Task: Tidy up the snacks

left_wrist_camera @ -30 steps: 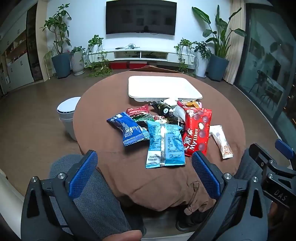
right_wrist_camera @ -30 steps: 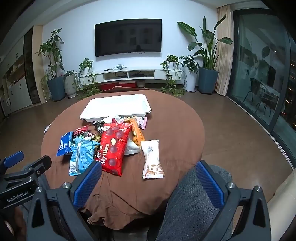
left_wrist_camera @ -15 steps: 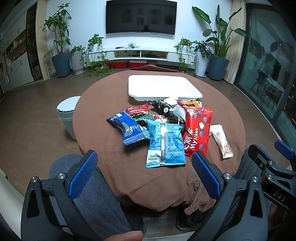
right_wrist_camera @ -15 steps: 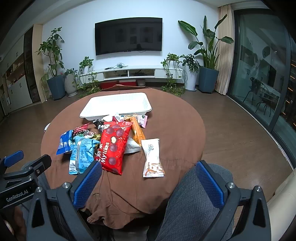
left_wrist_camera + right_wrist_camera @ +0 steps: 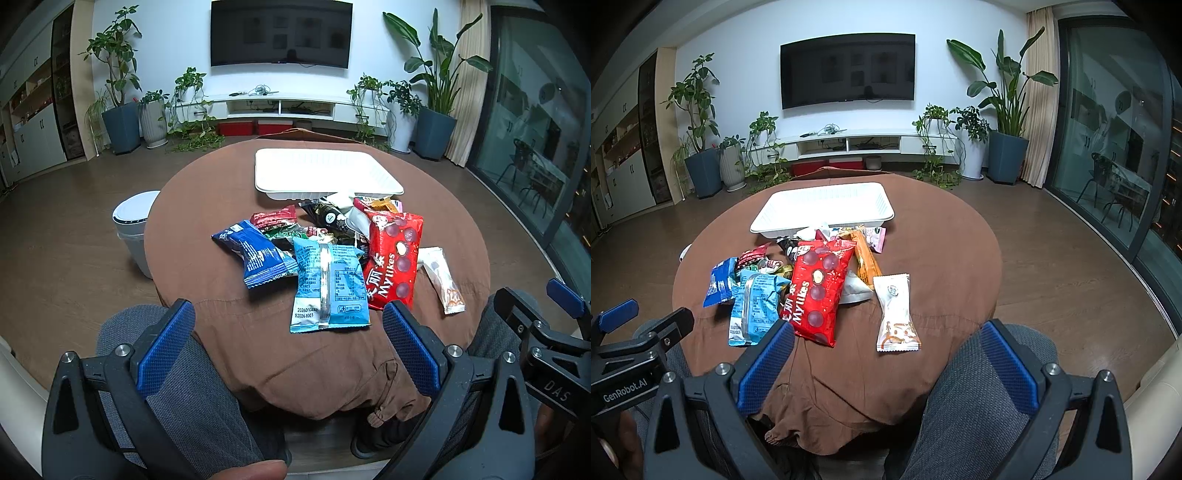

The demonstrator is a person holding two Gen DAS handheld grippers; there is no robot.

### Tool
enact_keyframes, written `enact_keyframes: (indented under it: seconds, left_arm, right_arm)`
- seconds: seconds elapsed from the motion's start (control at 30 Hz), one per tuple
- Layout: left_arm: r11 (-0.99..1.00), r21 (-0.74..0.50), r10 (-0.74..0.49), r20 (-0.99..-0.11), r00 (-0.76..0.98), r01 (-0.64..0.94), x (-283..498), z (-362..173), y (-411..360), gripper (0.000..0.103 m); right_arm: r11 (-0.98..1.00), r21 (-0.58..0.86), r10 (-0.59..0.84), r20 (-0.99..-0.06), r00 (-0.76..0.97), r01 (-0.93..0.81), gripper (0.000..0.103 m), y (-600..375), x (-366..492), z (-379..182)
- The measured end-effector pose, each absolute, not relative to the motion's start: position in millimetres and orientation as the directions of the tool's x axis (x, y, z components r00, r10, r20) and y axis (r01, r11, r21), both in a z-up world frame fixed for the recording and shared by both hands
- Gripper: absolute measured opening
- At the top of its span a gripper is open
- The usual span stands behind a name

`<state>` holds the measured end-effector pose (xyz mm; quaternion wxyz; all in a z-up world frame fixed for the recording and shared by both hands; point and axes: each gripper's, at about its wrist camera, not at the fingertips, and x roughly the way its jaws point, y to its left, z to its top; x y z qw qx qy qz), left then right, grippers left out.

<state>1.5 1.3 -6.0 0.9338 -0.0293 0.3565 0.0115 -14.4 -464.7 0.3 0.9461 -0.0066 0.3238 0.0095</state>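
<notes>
Since a second ago little has moved: both views have edged slightly nearer the table, and every packet lies where it lay. The snack pile (image 5: 328,251) sits at frame centre on the brown table (image 5: 454,236), its far edge touching the empty white tray (image 5: 325,173) above it; a light-blue packet (image 5: 328,288) and a red Mylikes bag (image 5: 393,258) lie nearest me, and a white bar (image 5: 895,314) lies apart at lower centre of the right view. My left gripper (image 5: 288,350) and right gripper (image 5: 886,365) hover low in frame, both released and holding nothing. I judge sorting not yet begun; next I must reach forward and pinch a near packet by its edge.
</notes>
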Motion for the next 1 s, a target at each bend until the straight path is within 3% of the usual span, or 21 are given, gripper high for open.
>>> enact_keyframes:
  seconds: [1.0]
  left_arm:
    - [0.998, -0.047, 0.001, -0.668, 0.744, -0.043, 2.9, -9.4, 1.1, 0.103]
  right_arm:
    - [1.000, -0.006, 0.014, -0.619, 0.786, -0.023, 0.103, -464.6, -14.8, -0.4]
